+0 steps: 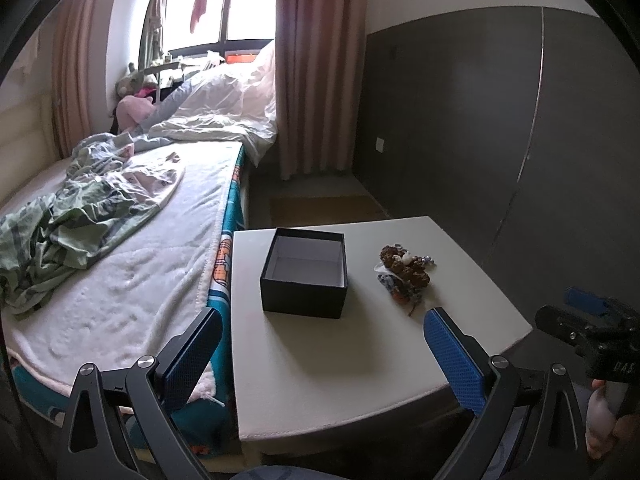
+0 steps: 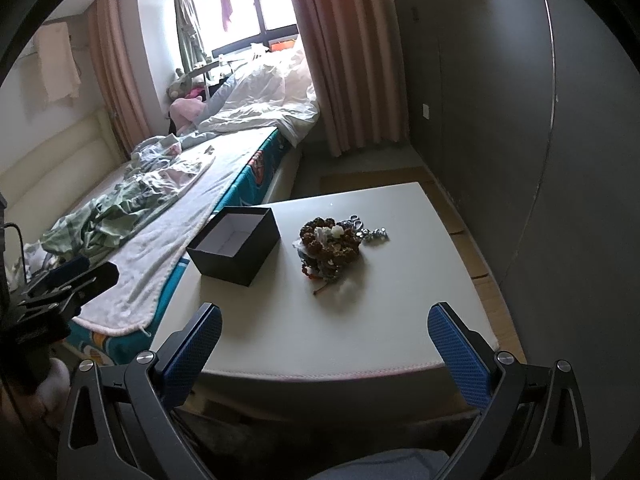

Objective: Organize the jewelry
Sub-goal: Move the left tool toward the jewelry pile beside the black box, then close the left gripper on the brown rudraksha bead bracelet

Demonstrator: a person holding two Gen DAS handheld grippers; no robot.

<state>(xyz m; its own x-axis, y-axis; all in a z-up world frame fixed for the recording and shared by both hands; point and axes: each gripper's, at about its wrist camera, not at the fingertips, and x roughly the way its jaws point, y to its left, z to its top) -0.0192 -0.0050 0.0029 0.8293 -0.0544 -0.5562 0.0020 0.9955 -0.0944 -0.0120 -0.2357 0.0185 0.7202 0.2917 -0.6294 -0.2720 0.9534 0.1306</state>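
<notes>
**Black box waits open beside the jewelry heap**

Black box [image 1: 304, 276] sits lidless on the worktop [image 1: 344, 364], ready to receive the jewelry pile [image 2: 332, 246] just beside it. Left tongs [image 1: 320, 360] and right tongs [image 2: 324, 356] hover spread, empty.

Window [image 1: 224, 4] backlit, blown out; room dim, fisheye edges

One open black cardboard box w/ pale lining [image 1: 304, 276] is counted on the white worktop [image 1: 340, 364]. One tangled heap of brown-bead jewelry [image 2: 330, 246] is counted; pcs within can't be told apart. Two blue-padded claws are counted.
</notes>
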